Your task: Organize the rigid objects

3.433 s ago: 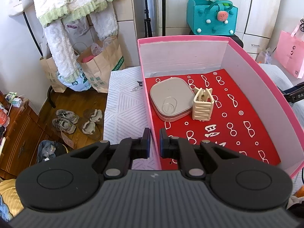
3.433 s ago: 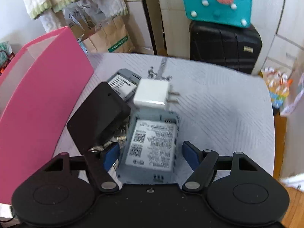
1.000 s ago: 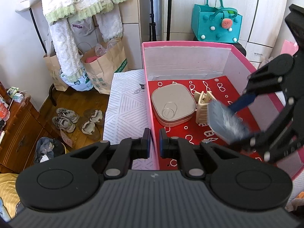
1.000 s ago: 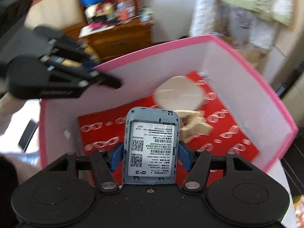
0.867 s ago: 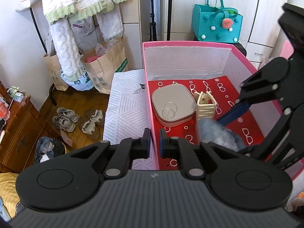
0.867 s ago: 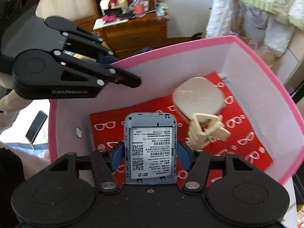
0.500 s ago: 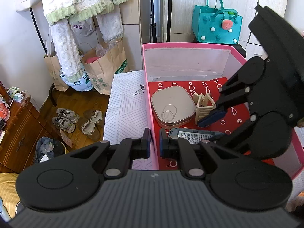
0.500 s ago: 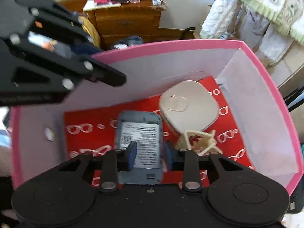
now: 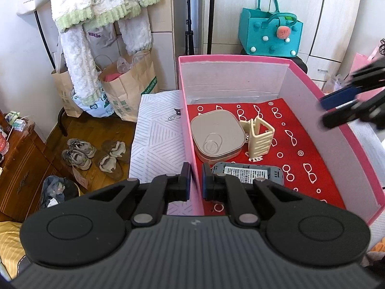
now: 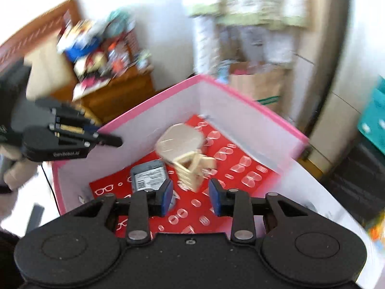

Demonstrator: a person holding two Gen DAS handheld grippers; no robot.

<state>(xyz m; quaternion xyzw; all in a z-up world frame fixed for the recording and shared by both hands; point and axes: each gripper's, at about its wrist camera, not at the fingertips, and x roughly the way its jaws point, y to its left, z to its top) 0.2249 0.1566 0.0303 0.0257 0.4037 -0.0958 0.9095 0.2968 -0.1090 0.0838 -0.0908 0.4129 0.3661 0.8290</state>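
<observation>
The pink box [image 9: 336, 110] with a red patterned floor holds a beige square case [image 9: 217, 136], a cream hair claw [image 9: 259, 138] and a grey device [image 9: 250, 174] lying label up near the front. My left gripper [image 9: 196, 180] is shut on the box's left wall at the near corner. My right gripper [image 10: 190, 193] is open and empty above the box; it also shows in the left wrist view [image 9: 346, 107] over the right wall. The device [image 10: 149, 174], claw [image 10: 192, 168] and case [image 10: 179, 144] show blurred in the right wrist view.
The box sits on a white patterned cover [image 9: 158, 134]. A teal felt bag [image 9: 270, 36] stands behind it. Paper bags [image 9: 127, 84] and shoes [image 9: 93, 154] are on the floor at left, beside a wooden dresser [image 9: 14, 159].
My right gripper carried the grey device into the box, set it on the red floor, opened, and has pulled back up and to the right. My left gripper has stayed put.
</observation>
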